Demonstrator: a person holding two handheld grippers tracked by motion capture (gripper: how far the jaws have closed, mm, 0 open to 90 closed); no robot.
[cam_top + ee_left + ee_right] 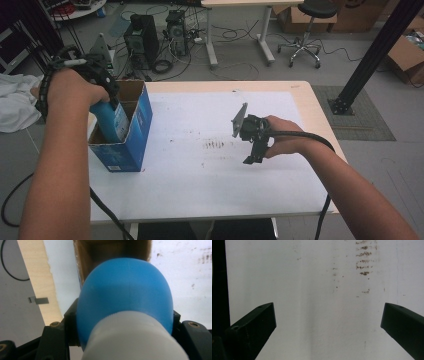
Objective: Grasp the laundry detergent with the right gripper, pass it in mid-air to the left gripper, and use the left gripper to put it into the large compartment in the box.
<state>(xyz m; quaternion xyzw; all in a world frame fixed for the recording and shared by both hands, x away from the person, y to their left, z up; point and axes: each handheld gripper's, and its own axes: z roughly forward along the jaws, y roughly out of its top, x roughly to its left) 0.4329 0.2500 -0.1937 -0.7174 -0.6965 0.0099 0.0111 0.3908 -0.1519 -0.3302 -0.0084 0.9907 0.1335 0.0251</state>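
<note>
Your left gripper had its jaws clamped on the blue bottle, which stood partly down inside the open blue cardboard box at the left edge of the table, its white cap toward the gripper. Your right gripper hung over the white tabletop near some dark smudges, well apart from the box, jaws spread wide with nothing between them.

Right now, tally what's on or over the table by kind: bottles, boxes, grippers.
Blue bottles: 1, the blue bottle, held in the left gripper and partly down in the box
Open blue cardboard boxes: 1, the box
Grippers: 2, left plus the right gripper, jaws apart over the table
Total: 4
</note>
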